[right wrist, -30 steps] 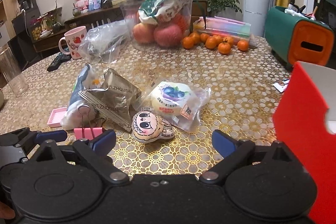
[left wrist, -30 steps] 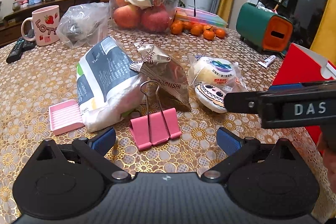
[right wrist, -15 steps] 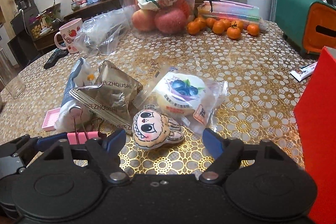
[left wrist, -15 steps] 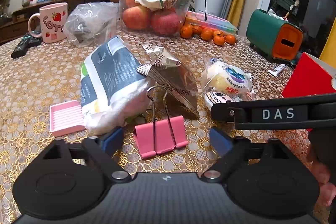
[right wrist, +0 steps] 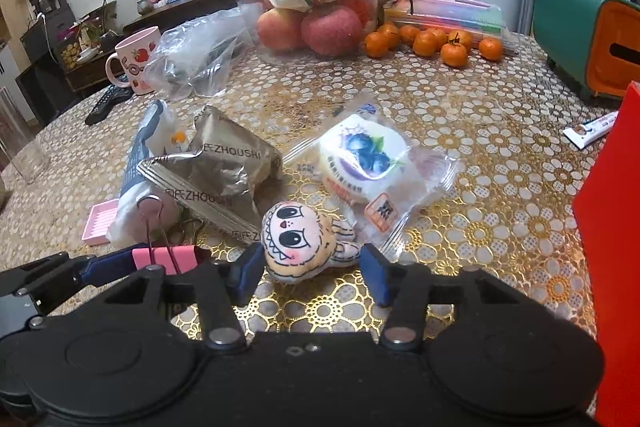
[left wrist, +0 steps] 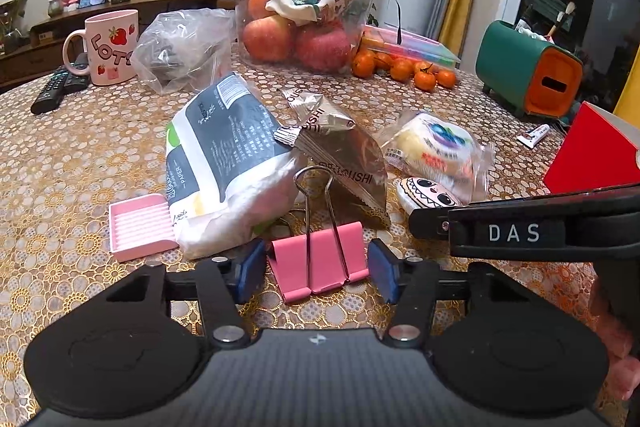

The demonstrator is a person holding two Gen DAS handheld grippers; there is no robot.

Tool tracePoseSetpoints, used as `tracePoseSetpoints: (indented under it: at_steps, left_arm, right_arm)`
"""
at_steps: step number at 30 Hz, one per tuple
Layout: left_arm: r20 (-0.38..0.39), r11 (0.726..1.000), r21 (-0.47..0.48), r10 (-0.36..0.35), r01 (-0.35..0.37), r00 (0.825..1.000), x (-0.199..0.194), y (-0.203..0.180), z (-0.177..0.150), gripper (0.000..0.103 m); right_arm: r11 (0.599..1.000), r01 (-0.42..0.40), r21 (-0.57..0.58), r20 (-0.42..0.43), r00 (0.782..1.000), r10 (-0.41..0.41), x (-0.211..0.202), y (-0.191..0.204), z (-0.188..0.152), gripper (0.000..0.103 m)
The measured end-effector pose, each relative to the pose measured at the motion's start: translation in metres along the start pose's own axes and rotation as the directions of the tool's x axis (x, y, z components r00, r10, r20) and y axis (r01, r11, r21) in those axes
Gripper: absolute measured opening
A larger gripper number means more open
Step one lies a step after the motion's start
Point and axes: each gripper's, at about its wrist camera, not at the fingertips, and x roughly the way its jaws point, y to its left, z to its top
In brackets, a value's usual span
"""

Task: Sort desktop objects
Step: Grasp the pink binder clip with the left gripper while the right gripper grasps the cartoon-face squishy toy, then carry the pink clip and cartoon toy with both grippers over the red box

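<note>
My left claw (left wrist: 316,269) stands apart with its blue pads on either side of the pink binder clip (left wrist: 320,259), which lies flat on the table (left wrist: 80,155) with its wire handles pointing away from me; the pads look just beside the clip's body, though I cannot tell whether they touch it. My right claw (right wrist: 312,269) is also apart, framing the little plush face toy (right wrist: 298,241), whose lower edge sits between the pads. To take the clip well, I judge I should close squarely on its pink body and not on the springy wire loops, keeping low so it does not skate on the patterned cloth. For the toy, a gentle squeeze across the head should do, since it looks soft. Beyond the clip leans a white and dark tissue pack (left wrist: 224,163) marked "PAPER", then a brown foil snack pouch (right wrist: 224,167) printed "ZHOUSHI", and a wrapped blueberry cake (right wrist: 364,163). Farther off, a pink mug (left wrist: 112,47) reads "LOT", and the right tool's arm shows "DAS".
</note>
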Motion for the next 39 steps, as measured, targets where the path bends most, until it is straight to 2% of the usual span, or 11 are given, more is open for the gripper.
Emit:
tracePoseSetpoints:
  at_steps: [9, 11, 25, 39]
  left_arm:
    - [-0.015, 1.0, -0.003, -0.012, 0.012, 1.0, -0.006, 0.0, -0.002, 0.053]
    - [-0.021, 1.0, -0.003, -0.018, 0.018, 1.0, -0.008, -0.001, -0.003, 0.053]
    - [-0.031, 0.998, 0.0, -0.055, 0.055, 0.998, -0.039, -0.011, -0.007, 0.053]
    - [-0.031, 0.988, 0.034, -0.15, 0.151, 0.988, -0.092, -0.051, -0.002, 0.053]
  right_arm:
    - [1.0, -0.006, 0.009, 0.022, 1.0, 0.006, -0.011, 0.001, -0.003, 0.035]
    - [1.0, -0.009, 0.009, 0.026, 1.0, 0.009, -0.014, 0.001, -0.005, 0.028]
    - [1.0, -0.006, -0.02, 0.069, 0.998, 0.007, -0.058, 0.001, -0.022, 0.024]
    - [0.999, -0.025, 0.023, 0.099, 0.995, 0.022, -0.131, -0.016, -0.046, 0.024]
